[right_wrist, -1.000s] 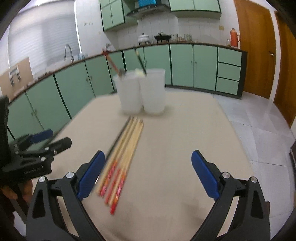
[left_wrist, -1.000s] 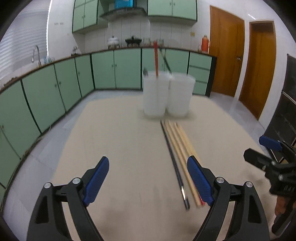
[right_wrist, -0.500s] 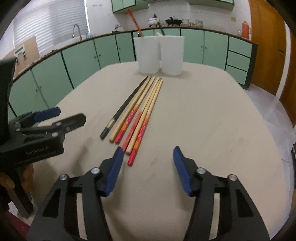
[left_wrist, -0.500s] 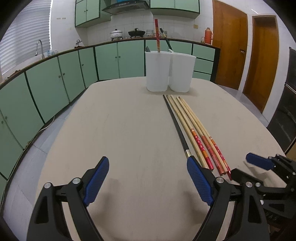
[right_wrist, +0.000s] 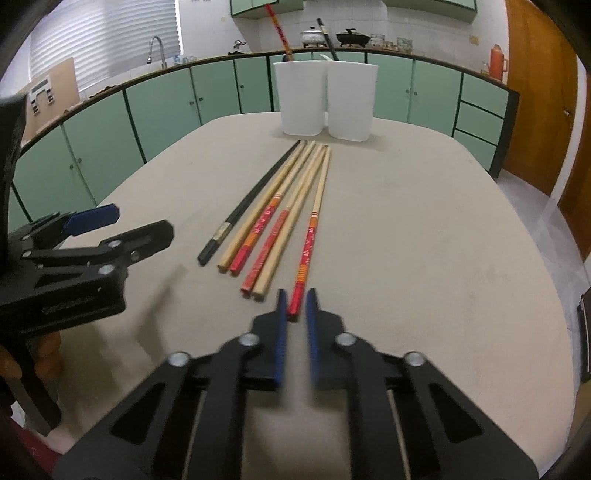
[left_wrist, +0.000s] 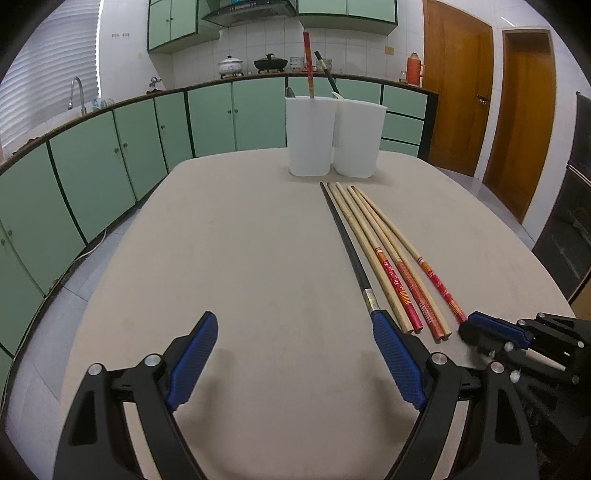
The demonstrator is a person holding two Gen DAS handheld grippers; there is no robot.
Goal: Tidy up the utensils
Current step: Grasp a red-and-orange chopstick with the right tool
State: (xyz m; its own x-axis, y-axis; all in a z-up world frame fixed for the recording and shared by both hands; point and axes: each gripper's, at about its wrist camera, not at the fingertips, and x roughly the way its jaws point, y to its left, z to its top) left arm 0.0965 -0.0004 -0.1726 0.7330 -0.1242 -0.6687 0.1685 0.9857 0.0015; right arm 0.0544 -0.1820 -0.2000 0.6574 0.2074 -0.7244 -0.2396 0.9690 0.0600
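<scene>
Chopsticks in a loose row on the beige surface (left_wrist: pixel 240 258), tips toward the far side, thick ends near: one black chopstick (left_wrist: pixel 347 243) (right_wrist: pixel 255 195) on the left of the row, five wooden chopsticks (left_wrist: pixel 373 236) (right_wrist: pixel 291 192) beside it, several with red patterned ends. Rightmost wooden chopstick (left_wrist: pixel 436 280) (right_wrist: pixel 310 236) slightly apart from the others, fanned out to the right at its near end.

Right gripper (right_wrist: pixel 295 314) (left_wrist: pixel 480 328) low over the surface, blue pads (right_wrist: pixel 281 325) drawn close together, straddling the red near end of that rightmost chopstick. Thin gap visible on either side, blurred; cannot tell whether actually clenched on it.

Left gripper (left_wrist: pixel 295 354) (right_wrist: pixel 129 225) released, jaws spread wide, hovering over bare surface at the near left of the row, right pad (left_wrist: pixel 395 362) just beside the near end of the black chopstick, gripping nothing.

Two white cups at the far side of the surface, standing upright and touching: left cup (left_wrist: pixel 310 136) (right_wrist: pixel 301 99) with a red chopstick (left_wrist: pixel 307 62) (right_wrist: pixel 279 29) sticking up out of it, right cup (left_wrist: pixel 358 140) (right_wrist: pixel 351 103) apparently with a dark stick (left_wrist: pixel 327 70) (right_wrist: pixel 327 37) leaning out to the left.

Green cabinets (left_wrist: pixel 110 166) along the wall beyond.
</scene>
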